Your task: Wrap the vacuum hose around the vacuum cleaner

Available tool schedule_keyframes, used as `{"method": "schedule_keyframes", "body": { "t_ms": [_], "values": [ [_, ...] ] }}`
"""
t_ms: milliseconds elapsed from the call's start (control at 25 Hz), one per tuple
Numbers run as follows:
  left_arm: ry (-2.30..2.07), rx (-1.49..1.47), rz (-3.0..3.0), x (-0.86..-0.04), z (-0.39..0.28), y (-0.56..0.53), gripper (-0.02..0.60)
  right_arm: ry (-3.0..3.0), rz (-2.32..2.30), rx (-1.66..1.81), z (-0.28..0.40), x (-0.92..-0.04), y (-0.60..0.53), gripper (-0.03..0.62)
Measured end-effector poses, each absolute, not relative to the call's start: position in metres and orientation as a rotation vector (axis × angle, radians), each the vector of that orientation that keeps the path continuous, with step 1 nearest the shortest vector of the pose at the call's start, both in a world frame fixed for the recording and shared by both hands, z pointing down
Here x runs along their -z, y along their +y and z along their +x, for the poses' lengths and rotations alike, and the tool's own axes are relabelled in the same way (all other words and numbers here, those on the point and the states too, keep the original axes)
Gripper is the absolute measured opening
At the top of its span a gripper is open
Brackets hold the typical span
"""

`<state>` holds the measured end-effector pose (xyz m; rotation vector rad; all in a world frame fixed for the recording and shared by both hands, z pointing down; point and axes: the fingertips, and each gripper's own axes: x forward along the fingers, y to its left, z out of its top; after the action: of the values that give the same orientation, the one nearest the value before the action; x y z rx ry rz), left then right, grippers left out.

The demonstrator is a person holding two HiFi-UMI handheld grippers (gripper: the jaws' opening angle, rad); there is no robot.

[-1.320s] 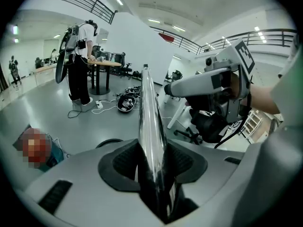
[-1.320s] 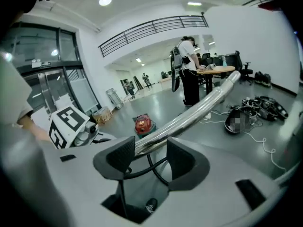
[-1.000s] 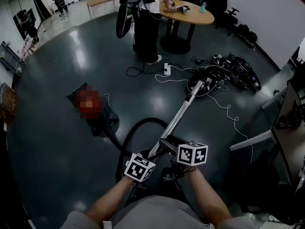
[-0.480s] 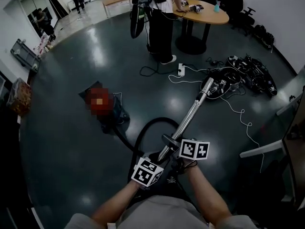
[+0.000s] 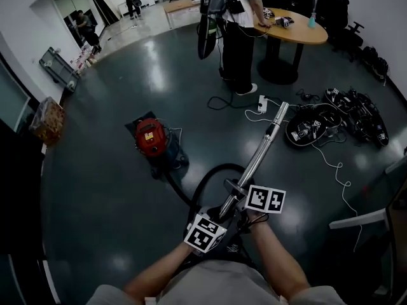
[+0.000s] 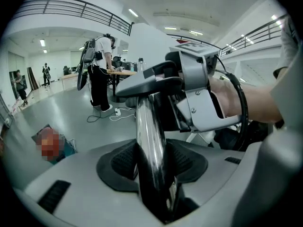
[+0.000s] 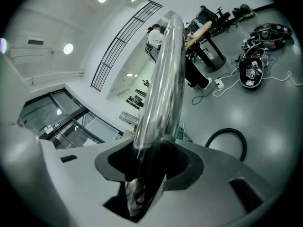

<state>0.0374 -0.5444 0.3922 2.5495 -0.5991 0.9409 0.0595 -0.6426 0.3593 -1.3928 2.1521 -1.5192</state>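
Wand (image 5: 257,156), clamped by left gripper (image 6: 154,163), jaws of right gripper (image 7: 147,167) closing on it too, points away forward-right; vacuum (image 5: 151,138) sits forward-left, nearer left gripper, hose (image 5: 205,182) looping between.

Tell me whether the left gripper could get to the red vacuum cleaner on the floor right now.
Probably not: the left gripper is clamped on the metal wand, and the vacuum cleaner sits apart, farther out on the floor.
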Motion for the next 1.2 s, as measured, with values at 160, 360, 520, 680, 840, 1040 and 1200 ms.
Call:
{"method": "schedule_keyframes", "body": {
  "t_ms": [160,360,520,680,840,1040,1200],
  "values": [
    [-0.648,-1.010,2.563,-0.394,0.042,-0.548,0.178,2.229,-1.331,1.500,0.058,-0.350,-0.650,0.162],
    [-0.589,-1.029,2.610,-0.381,0.046,-0.554,0.232,2.230,-1.322,1.492,0.077,-0.344,-0.665,0.160],
    [-0.548,-1.002,2.606,-0.367,0.040,-0.552,0.258,2.233,-1.332,1.497,0.098,-0.345,-0.675,0.160],
    [-0.474,-0.982,2.604,-0.354,0.032,-0.547,0.258,2.289,-1.354,1.489,0.119,-0.348,-0.679,0.159],
    [-0.453,-1.023,2.636,-0.349,0.023,-0.559,0.258,2.384,-1.372,1.481,0.124,-0.352,-0.678,0.150],
    [-0.457,-1.065,2.755,-0.335,0.031,-0.587,0.256,2.571,-1.374,1.477,0.110,-0.360,-0.669,0.143],
    [-0.499,-1.129,2.929,-0.312,0.043,-0.622,0.151,2.721,-1.395,1.457,0.098,-0.360,-0.666,0.140]
  ]
}}
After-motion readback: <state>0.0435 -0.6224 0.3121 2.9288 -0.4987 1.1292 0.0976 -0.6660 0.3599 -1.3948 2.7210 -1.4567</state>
